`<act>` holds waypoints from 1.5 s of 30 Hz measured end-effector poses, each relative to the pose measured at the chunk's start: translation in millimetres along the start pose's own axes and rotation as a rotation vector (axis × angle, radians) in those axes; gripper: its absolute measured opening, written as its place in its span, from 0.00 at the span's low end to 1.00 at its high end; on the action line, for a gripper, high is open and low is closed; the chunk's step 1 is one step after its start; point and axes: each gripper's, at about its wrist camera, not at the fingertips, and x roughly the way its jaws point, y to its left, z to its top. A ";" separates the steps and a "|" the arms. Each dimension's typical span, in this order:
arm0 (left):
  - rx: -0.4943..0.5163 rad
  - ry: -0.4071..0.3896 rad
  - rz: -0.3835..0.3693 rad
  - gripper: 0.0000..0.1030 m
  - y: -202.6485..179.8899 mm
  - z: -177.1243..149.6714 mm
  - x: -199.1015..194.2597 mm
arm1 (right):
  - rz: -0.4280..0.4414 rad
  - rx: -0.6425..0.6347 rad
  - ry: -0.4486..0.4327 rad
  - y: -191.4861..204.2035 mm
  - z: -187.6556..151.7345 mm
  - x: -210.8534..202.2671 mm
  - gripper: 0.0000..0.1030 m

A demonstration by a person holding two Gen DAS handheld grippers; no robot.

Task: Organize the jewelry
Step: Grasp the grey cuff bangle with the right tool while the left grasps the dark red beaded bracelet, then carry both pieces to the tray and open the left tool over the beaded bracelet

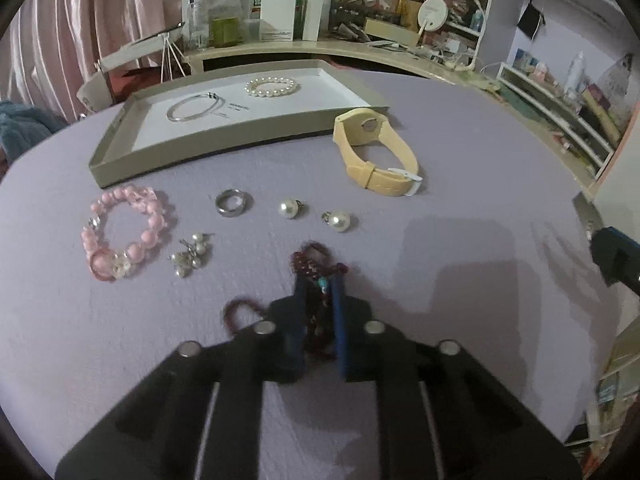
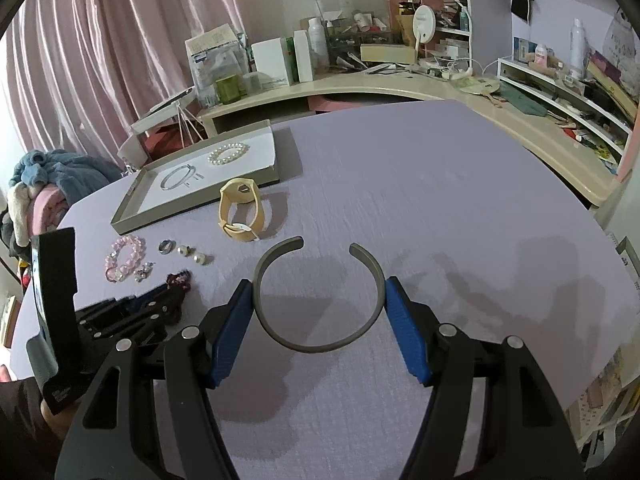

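My left gripper (image 1: 319, 280) is shut on a dark red beaded necklace (image 1: 316, 264) that trails onto the purple cloth. My right gripper (image 2: 319, 292) is shut on a grey open cuff bangle (image 2: 316, 344), its fingers pressing both sides, above the cloth. A grey tray (image 1: 120, 160) at the back holds a silver bangle (image 1: 192, 108) and a pearl bracelet (image 1: 272, 87). On the cloth lie a pink bead bracelet (image 1: 124, 236), a silver ring (image 1: 233, 202), two pearl earrings (image 1: 290, 208), a pearl cluster (image 1: 191, 256) and a yellow watch (image 1: 376, 156).
A cluttered beige desk (image 2: 400, 88) with boxes, bottles and a round mirror (image 2: 424, 20) curves behind the table. Pink curtains (image 2: 100, 48) hang at the left. A pile of clothes (image 2: 48, 180) lies at the left edge. Shelves (image 2: 580, 92) stand at the right.
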 end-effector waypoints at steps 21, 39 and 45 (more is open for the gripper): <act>-0.052 -0.265 -0.078 0.06 68.5 64.2 -149.9 | 0.157 -0.008 -0.136 44.3 51.4 -0.6 0.66; -0.088 -0.344 -0.049 0.06 98.4 135.9 -172.6 | 0.183 -0.054 -0.192 69.1 94.8 15.6 0.66; -0.074 -0.345 -0.047 0.06 102.0 154.6 -160.8 | 0.185 -0.081 -0.213 79.8 115.3 25.2 0.66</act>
